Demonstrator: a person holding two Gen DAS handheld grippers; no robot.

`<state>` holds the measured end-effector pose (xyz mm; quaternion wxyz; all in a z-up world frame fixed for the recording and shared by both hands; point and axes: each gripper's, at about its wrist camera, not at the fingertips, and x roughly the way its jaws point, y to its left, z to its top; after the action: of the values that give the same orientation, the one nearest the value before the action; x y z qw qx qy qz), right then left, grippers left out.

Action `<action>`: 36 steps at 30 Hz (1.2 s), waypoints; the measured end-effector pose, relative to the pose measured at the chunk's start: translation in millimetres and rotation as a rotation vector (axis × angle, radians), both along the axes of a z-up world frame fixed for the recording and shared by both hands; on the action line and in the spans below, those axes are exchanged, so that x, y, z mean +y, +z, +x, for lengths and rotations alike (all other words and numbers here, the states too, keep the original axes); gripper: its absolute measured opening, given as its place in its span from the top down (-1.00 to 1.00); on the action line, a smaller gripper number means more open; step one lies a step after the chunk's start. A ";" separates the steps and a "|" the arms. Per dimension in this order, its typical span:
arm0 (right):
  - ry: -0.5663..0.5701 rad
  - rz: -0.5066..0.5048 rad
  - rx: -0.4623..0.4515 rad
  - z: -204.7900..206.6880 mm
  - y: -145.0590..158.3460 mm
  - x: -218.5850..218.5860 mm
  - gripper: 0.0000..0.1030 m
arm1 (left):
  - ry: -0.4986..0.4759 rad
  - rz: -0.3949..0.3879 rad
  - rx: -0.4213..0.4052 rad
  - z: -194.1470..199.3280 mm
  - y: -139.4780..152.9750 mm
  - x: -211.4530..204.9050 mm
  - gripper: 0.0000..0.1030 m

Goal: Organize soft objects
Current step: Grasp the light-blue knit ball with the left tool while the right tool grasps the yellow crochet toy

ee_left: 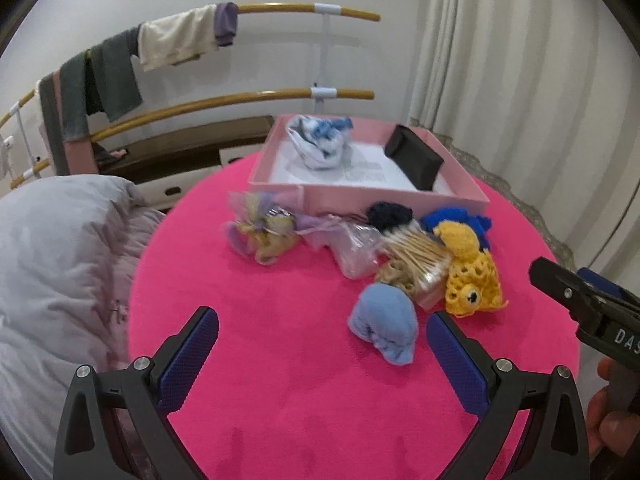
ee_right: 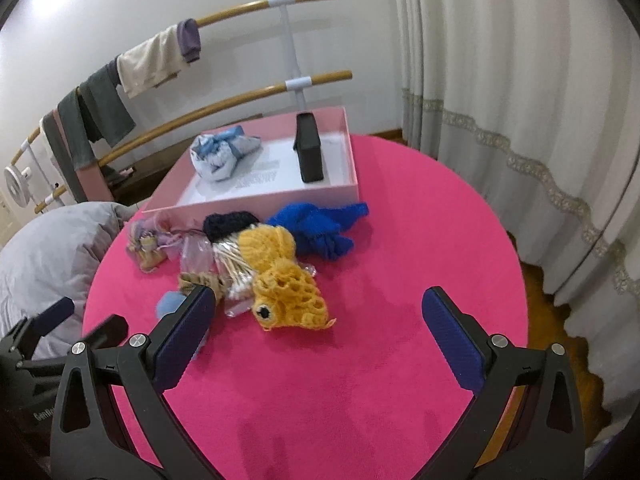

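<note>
A pink box (ee_left: 360, 198) (ee_right: 256, 202) stands at the back of the round pink table and holds a white-and-blue cloth bundle (ee_left: 320, 142) (ee_right: 222, 154) and a black pouch (ee_left: 416, 158) (ee_right: 309, 152). In front of it lie a yellow crochet toy (ee_left: 472, 276) (ee_right: 286, 280), a blue knit piece (ee_left: 456, 218) (ee_right: 320, 228), a dark knit piece (ee_left: 390, 214) (ee_right: 228, 220), a light blue rolled cloth (ee_left: 384, 328) (ee_right: 170, 302) and sachet bags (ee_left: 260, 232) (ee_right: 148, 246). My left gripper (ee_left: 322, 336) is open, just before the light blue cloth. My right gripper (ee_right: 318, 320) is open near the yellow toy.
A bag of cotton swabs (ee_left: 416, 256) (ee_right: 234, 266) and a clear plastic bag (ee_left: 356, 250) lie among the soft things. A grey duvet (ee_left: 52, 264) lies left of the table. A rail with hung clothes (ee_left: 168, 44) stands behind, curtains (ee_right: 500, 100) to the right.
</note>
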<state>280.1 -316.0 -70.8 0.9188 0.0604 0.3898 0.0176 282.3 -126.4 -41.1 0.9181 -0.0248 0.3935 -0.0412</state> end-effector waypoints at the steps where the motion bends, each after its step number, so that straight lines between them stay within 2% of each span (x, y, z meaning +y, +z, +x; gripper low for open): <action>1: -0.005 0.005 0.009 2.5 -3.4 -2.4 -1.00 | -0.008 -0.003 0.007 4.8 -4.5 -2.6 -1.00; 9: -0.015 0.027 0.067 18.3 -22.2 -11.1 -1.00 | -0.033 -0.007 0.071 44.1 -46.1 -15.1 -1.00; 11: -0.012 0.027 0.079 21.6 -26.6 -9.8 -1.00 | -0.036 -0.012 0.075 52.4 -55.6 -13.7 -0.93; 13: -0.007 0.028 0.089 26.6 -29.8 -9.0 -1.00 | -0.051 -0.067 0.090 59.0 -63.5 -7.1 -0.74; 15: -0.001 0.026 0.102 30.9 -35.4 -6.9 -1.00 | -0.063 -0.114 0.105 63.8 -67.5 0.3 -0.70; 17: 0.010 0.032 0.116 36.3 -41.3 -4.0 -1.00 | -0.066 -0.103 0.093 64.5 -66.1 2.8 -0.67; 20: 0.039 0.033 0.141 46.0 -52.0 3.8 -0.93 | -0.084 -0.100 0.077 65.0 -63.2 2.8 -0.48; 23: 0.066 0.039 0.166 55.2 -62.5 10.5 -0.71 | -0.095 -0.095 0.076 66.8 -63.3 0.8 -0.47; 24: 0.071 0.041 0.173 57.1 -65.5 11.9 -0.49 | -0.100 -0.091 0.081 69.5 -66.1 -0.7 -0.49; 25: 0.076 0.044 0.177 58.6 -67.6 12.9 -0.35 | -0.104 -0.091 0.084 69.2 -66.1 -1.9 -0.49; 26: 0.083 0.042 0.172 58.9 -68.6 13.9 -0.32 | -0.107 -0.096 0.087 68.0 -66.0 -2.5 -0.48; 27: 0.090 0.040 0.168 58.5 -67.8 15.2 -0.09 | -0.113 -0.104 0.092 69.3 -68.4 -3.1 -0.42; 28: 0.102 0.055 0.162 57.3 -66.7 14.9 0.19 | -0.119 -0.108 0.096 68.9 -67.5 -4.9 -0.25; 31: 0.100 0.066 0.149 51.1 -62.9 12.4 0.37 | -0.158 -0.137 0.102 68.9 -68.1 -9.3 0.14; 33: 0.099 0.070 0.136 44.8 -58.2 9.4 0.43 | -0.162 -0.125 0.094 68.2 -67.4 -11.1 0.18; 36: 0.081 0.063 0.115 34.7 -49.4 4.9 0.45 | -0.154 -0.146 0.096 64.8 -65.5 -4.0 0.21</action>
<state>314.9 -311.1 -120.2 0.8910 0.0745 0.4434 0.0635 347.1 -130.4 -106.7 0.8881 -0.0632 0.4335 -0.1392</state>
